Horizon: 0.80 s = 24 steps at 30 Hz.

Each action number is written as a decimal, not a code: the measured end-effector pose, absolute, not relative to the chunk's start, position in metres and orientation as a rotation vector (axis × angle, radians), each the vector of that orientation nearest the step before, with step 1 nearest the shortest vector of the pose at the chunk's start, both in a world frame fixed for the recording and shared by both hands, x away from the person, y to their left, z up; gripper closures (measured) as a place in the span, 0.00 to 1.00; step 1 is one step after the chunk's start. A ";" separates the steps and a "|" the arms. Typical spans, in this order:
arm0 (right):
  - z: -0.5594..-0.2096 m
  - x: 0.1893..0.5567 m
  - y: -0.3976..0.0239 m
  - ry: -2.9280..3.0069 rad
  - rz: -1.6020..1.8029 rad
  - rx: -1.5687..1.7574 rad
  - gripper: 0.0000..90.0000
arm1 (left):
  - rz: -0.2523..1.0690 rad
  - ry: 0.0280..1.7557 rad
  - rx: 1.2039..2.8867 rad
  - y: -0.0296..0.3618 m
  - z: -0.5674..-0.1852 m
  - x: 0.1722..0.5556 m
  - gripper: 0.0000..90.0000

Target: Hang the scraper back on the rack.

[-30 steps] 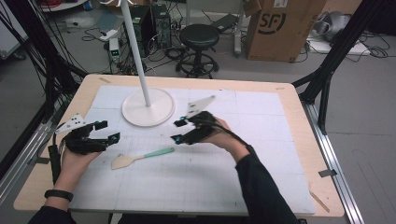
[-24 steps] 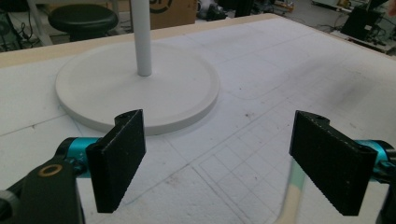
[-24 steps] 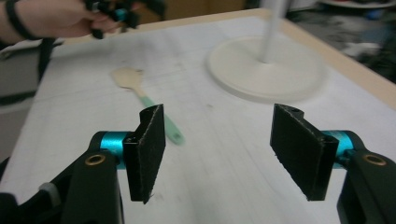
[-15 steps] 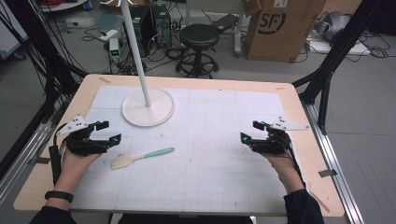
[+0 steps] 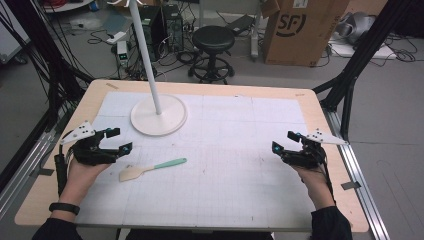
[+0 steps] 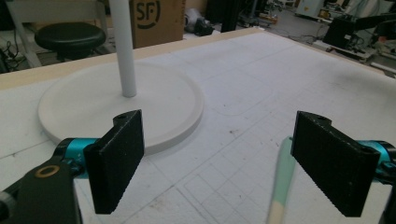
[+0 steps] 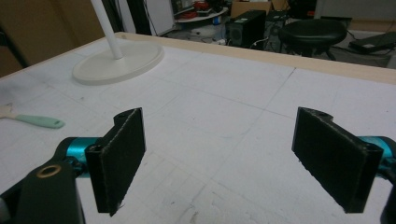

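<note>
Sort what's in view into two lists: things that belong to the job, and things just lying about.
Job:
spatula, nearest the left gripper
left gripper, open, empty
right gripper, open, empty

Lying about:
stand on the table
stool and box on the floor beyond

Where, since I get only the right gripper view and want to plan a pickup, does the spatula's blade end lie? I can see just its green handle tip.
Observer: In the high view the spatula lies flat on the white mat, with its wooden blade pointing toward the person's left side.
Operator: Is the other gripper holding it?
Observer: No. The left gripper is open and sits just beside the blade, not touching it.
Operator: And where does my gripper stand on the table?
Observer: The right gripper is open near the table's right edge, well apart from the spatula.
</note>
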State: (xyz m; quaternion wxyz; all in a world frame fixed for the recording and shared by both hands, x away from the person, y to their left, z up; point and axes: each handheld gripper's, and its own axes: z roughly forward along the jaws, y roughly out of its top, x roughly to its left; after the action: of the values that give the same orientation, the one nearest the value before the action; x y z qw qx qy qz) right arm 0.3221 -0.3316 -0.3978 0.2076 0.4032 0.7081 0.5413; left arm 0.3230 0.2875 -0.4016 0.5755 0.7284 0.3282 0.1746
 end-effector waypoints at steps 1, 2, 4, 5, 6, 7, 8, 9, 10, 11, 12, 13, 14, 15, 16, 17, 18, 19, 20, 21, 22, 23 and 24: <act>-0.398 0.322 -0.331 1.978 1.501 1.120 0.18 | 0.404 0.764 1.711 0.287 -0.402 0.323 0.20; -0.398 0.322 -0.331 1.978 1.501 1.120 0.18 | 0.393 0.761 1.719 0.285 -0.403 0.323 0.20; -0.399 0.323 -0.332 1.977 1.504 1.120 0.18 | 0.375 0.746 1.753 0.282 -0.404 0.324 0.20; -0.399 0.323 -0.333 1.974 1.506 1.117 0.18 | 0.363 0.738 1.769 0.280 -0.406 0.324 0.20; -0.399 0.323 -0.334 1.972 1.506 1.115 0.18 | 0.346 0.726 1.785 0.278 -0.407 0.325 0.20; -0.399 0.323 -0.335 1.971 1.508 1.119 0.18 | 0.329 0.712 1.802 0.275 -0.408 0.325 0.21; -0.399 0.323 -0.336 1.967 1.510 1.120 0.18 | 0.317 0.700 1.824 0.272 -0.410 0.325 0.21; -0.399 0.323 -0.337 1.964 1.509 1.123 0.18 | 0.311 0.688 1.848 0.270 -0.411 0.325 0.22; -0.399 0.323 -0.338 1.963 1.510 1.126 0.18 | 0.303 0.678 1.872 0.267 -0.413 0.326 0.22; -0.399 0.324 -0.339 1.960 1.509 1.133 0.18 | 0.291 0.665 1.895 0.264 -0.415 0.326 0.24; -0.399 0.324 -0.339 1.957 1.511 1.140 0.18 | 0.281 0.653 1.917 0.260 -0.417 0.326 0.26; -0.399 0.324 -0.340 1.956 1.508 1.134 0.18 | 0.271 0.643 1.940 0.258 -0.419 0.326 0.27; -0.400 0.324 -0.340 1.957 1.505 1.134 0.18 | 0.267 0.636 1.960 0.255 -0.421 0.326 0.27; -0.400 0.324 -0.341 1.958 1.503 1.141 0.18 | 0.259 0.632 1.981 0.252 -0.423 0.326 0.28; -0.400 0.324 -0.341 1.957 1.504 1.139 0.18 | 0.255 0.620 2.005 0.249 -0.425 0.327 0.30; -0.400 0.324 -0.341 1.958 1.504 1.141 0.18 | 0.256 0.609 2.033 0.246 -0.427 0.327 0.31; -0.400 0.324 -0.341 1.957 1.502 1.139 0.18 | 0.256 0.601 2.058 0.243 -0.428 0.327 0.33; -0.400 0.324 -0.341 1.957 1.504 1.140 0.18 | 0.249 0.597 2.075 0.240 -0.431 0.327 0.35; -0.400 0.324 -0.340 1.959 1.505 1.139 0.18 | 0.242 0.591 2.093 0.238 -0.433 0.327 0.37; -0.400 0.324 -0.340 1.964 1.501 1.135 0.18 | 0.237 0.588 2.105 0.236 -0.434 0.328 0.38; -0.400 0.324 -0.340 1.964 1.501 1.135 0.18 | 0.232 0.587 2.117 0.235 -0.435 0.328 0.38; -0.400 0.325 -0.340 1.963 1.499 1.130 0.18 | 0.225 0.582 2.123 0.233 -0.437 0.328 0.40; -0.400 0.325 -0.340 1.965 1.497 1.129 0.18 | 0.226 0.574 2.133 0.232 -0.437 0.328 0.42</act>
State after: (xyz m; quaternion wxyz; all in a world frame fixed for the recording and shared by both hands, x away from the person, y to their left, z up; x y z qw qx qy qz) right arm 0.3247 -0.3399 -0.4004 0.2112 0.4063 0.7072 0.5386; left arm 0.3276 0.2323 -0.4372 0.4445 0.8606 0.2314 0.0912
